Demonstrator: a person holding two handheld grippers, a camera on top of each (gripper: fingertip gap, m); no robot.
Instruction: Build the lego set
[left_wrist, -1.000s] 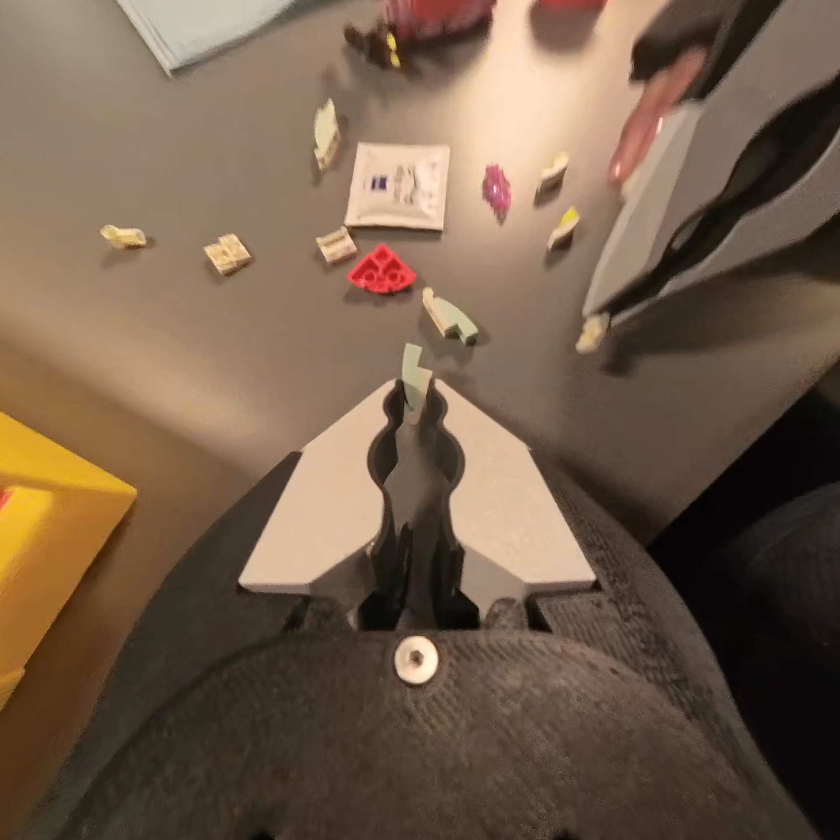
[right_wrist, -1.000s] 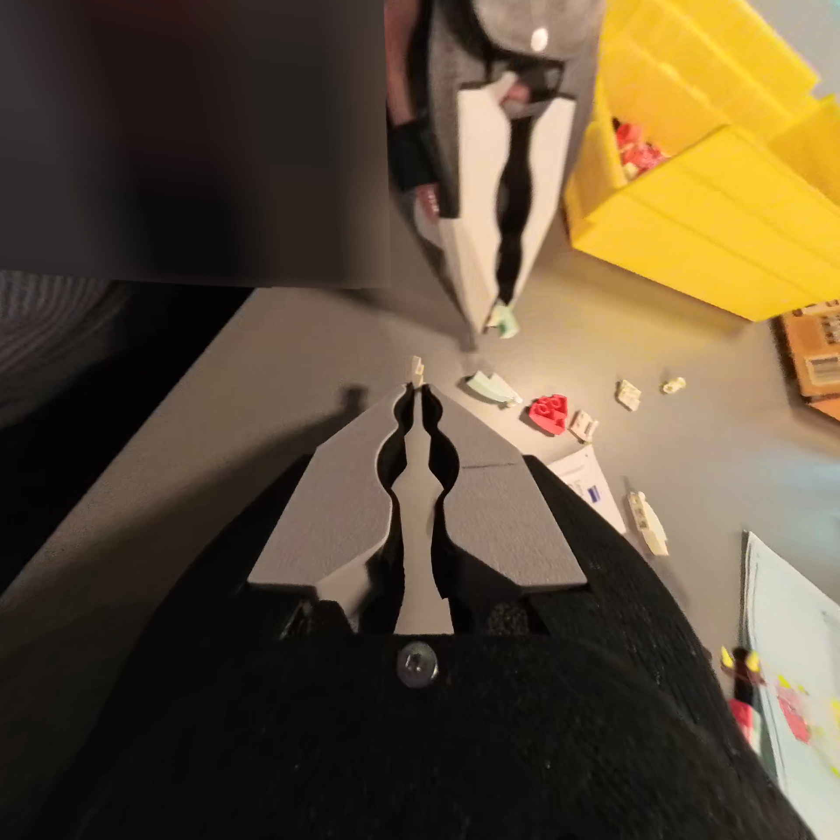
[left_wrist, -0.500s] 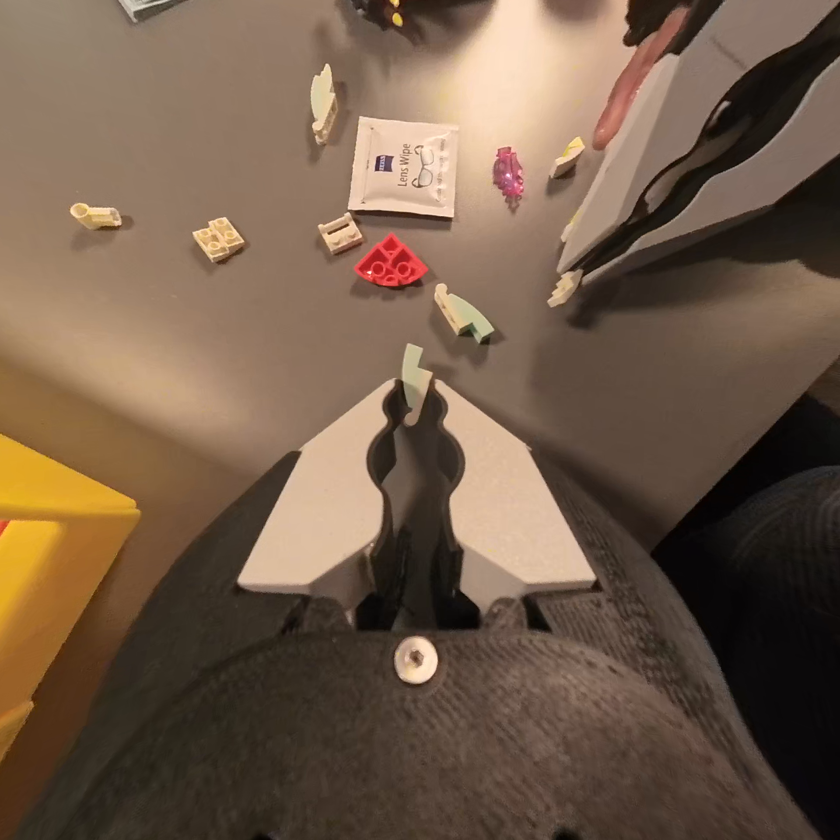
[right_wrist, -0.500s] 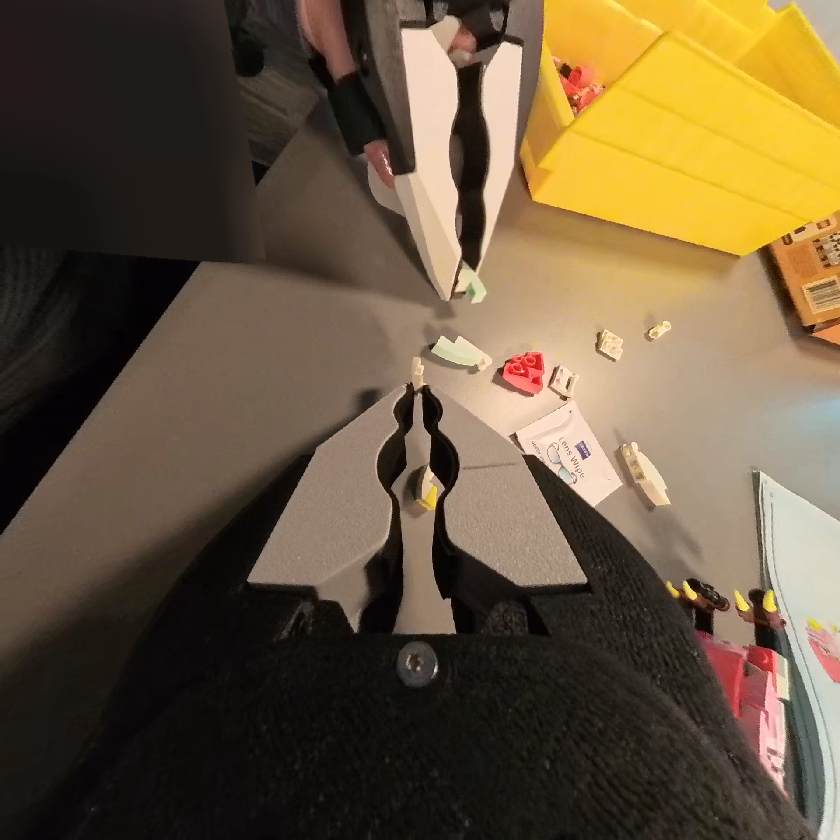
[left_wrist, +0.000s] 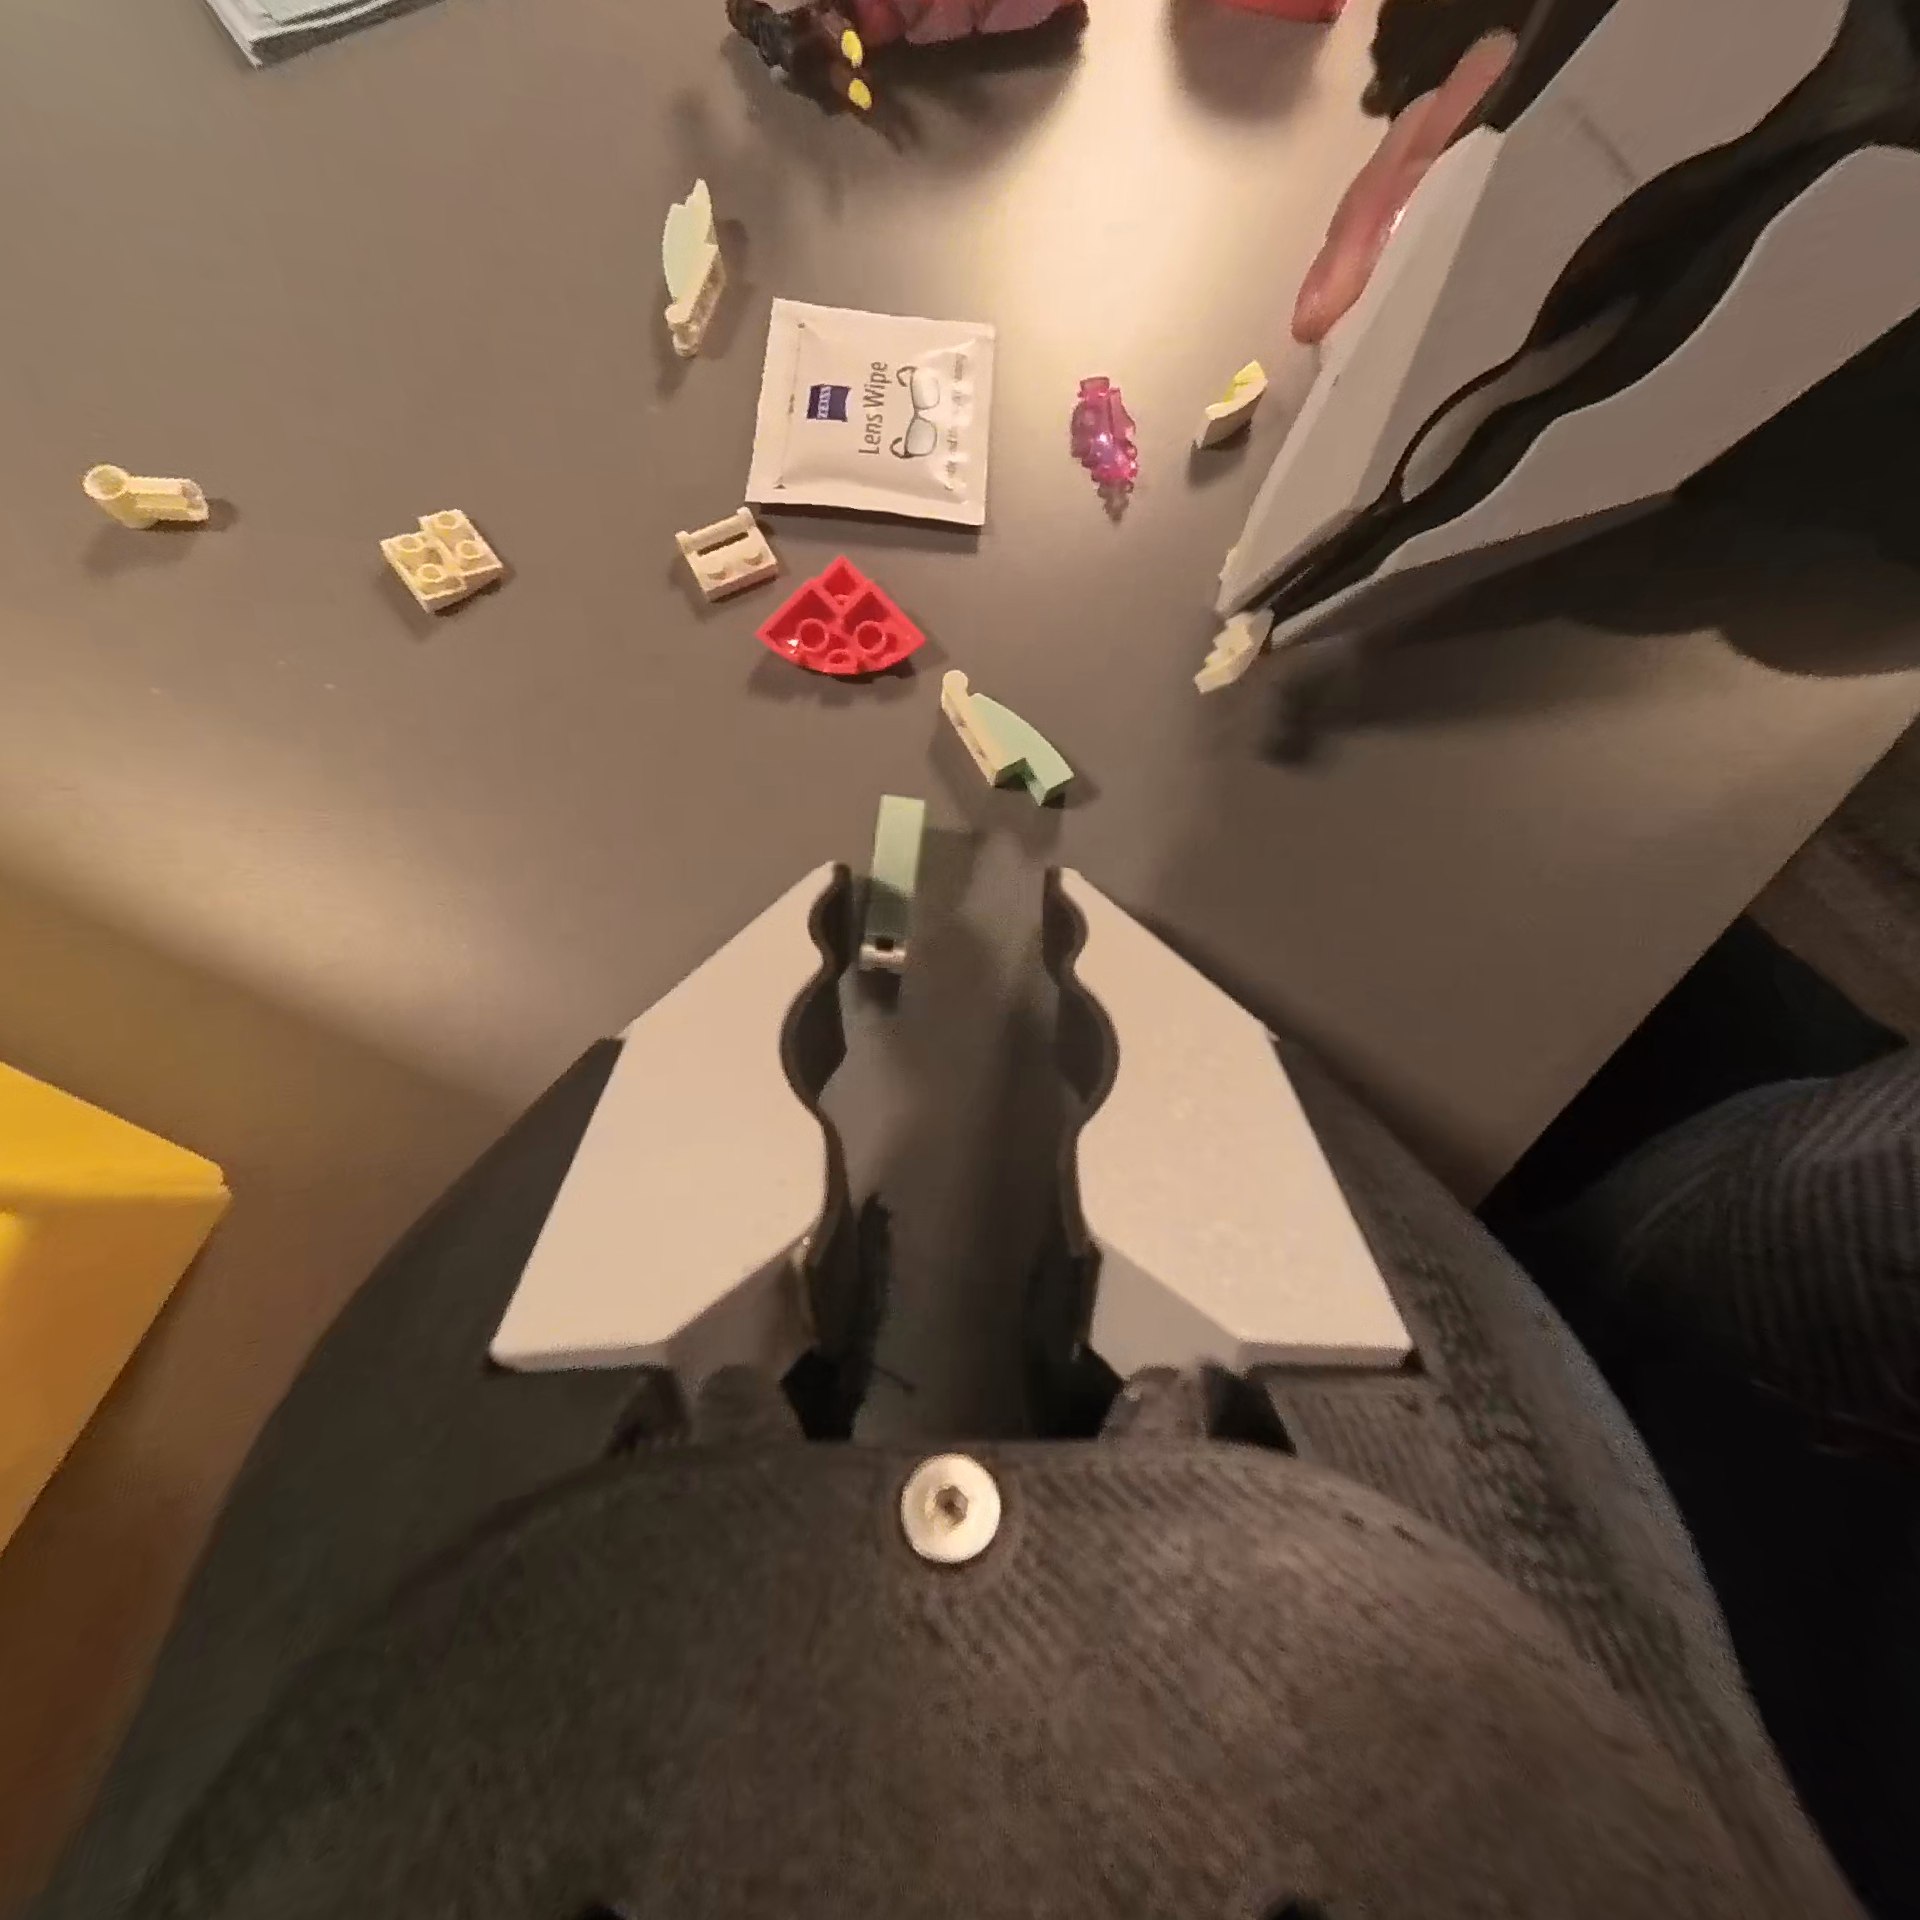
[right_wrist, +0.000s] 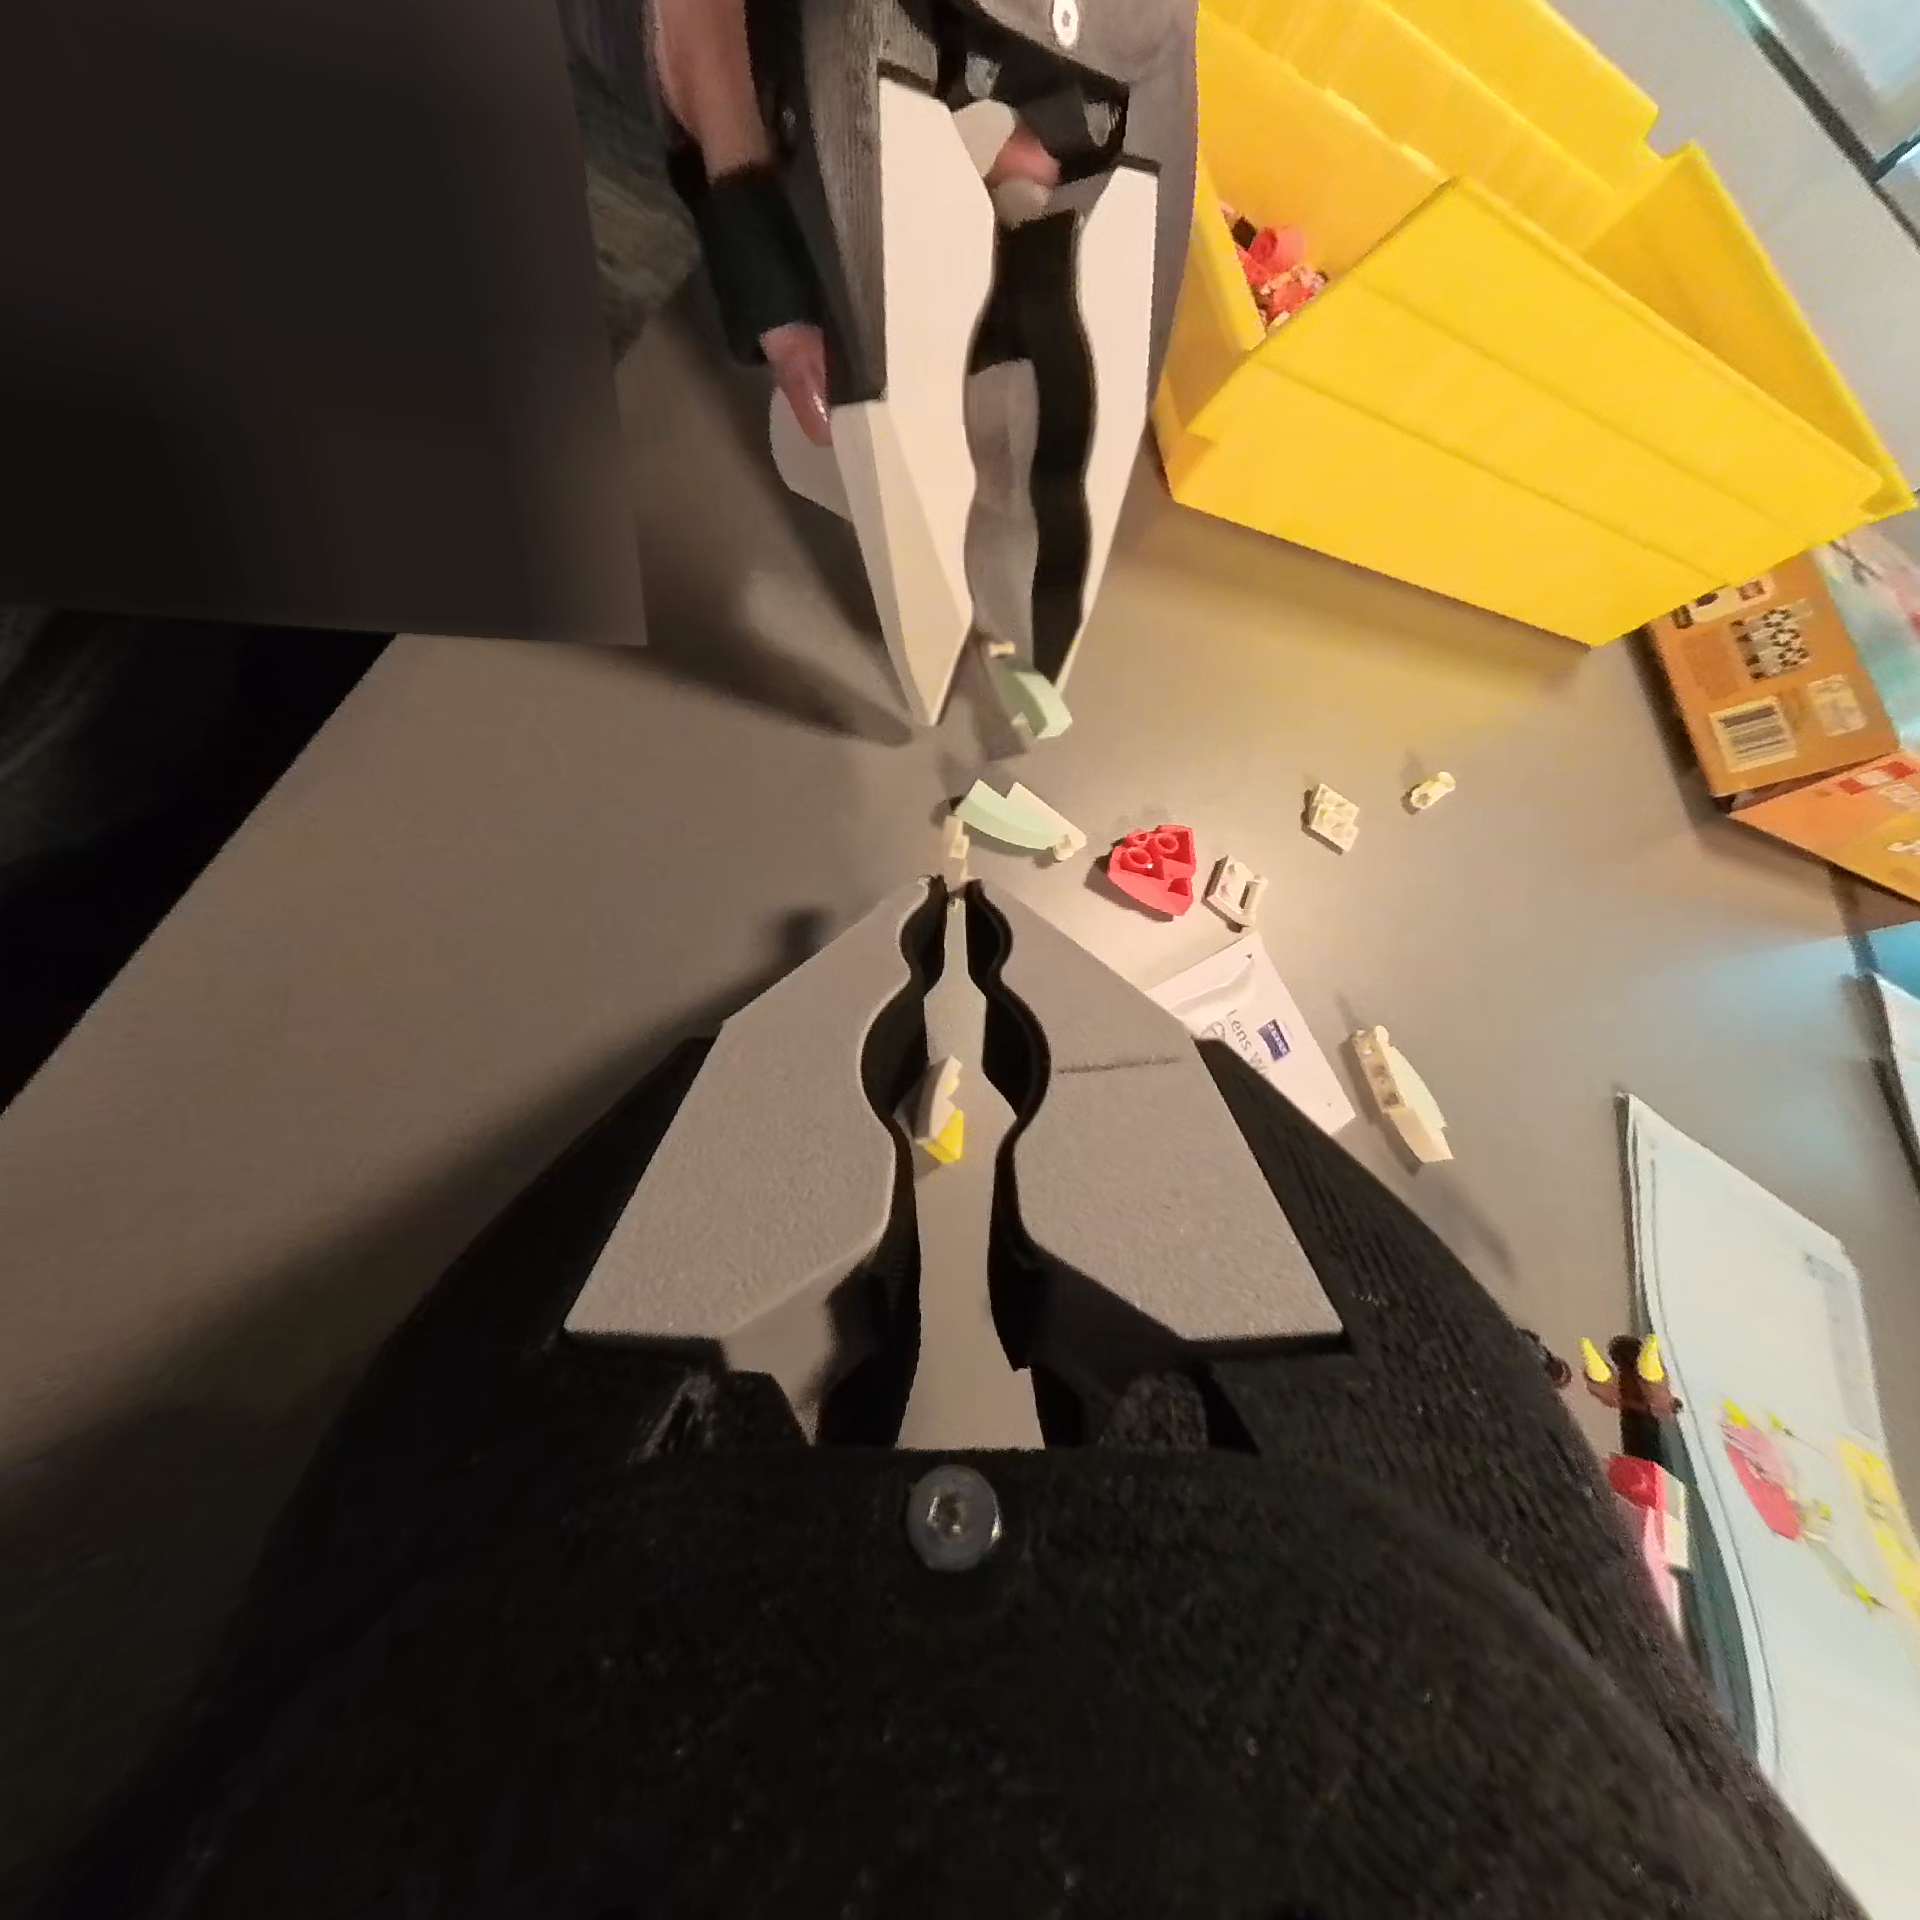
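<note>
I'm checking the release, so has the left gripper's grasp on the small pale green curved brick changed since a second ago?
Yes. The left gripper has opened; the pale green curved brick now leans beside its left finger, near the red quarter-round plate.

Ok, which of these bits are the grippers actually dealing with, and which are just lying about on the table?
At the grippers:
- left gripper, open: green curved piece leaning on one finger
- right gripper, shut on small cream piece

Lying about:
- second green curved piece
- red quarter-round piece
- white sachet
- pink clear piece
- cream plate
- yellow bins
</note>
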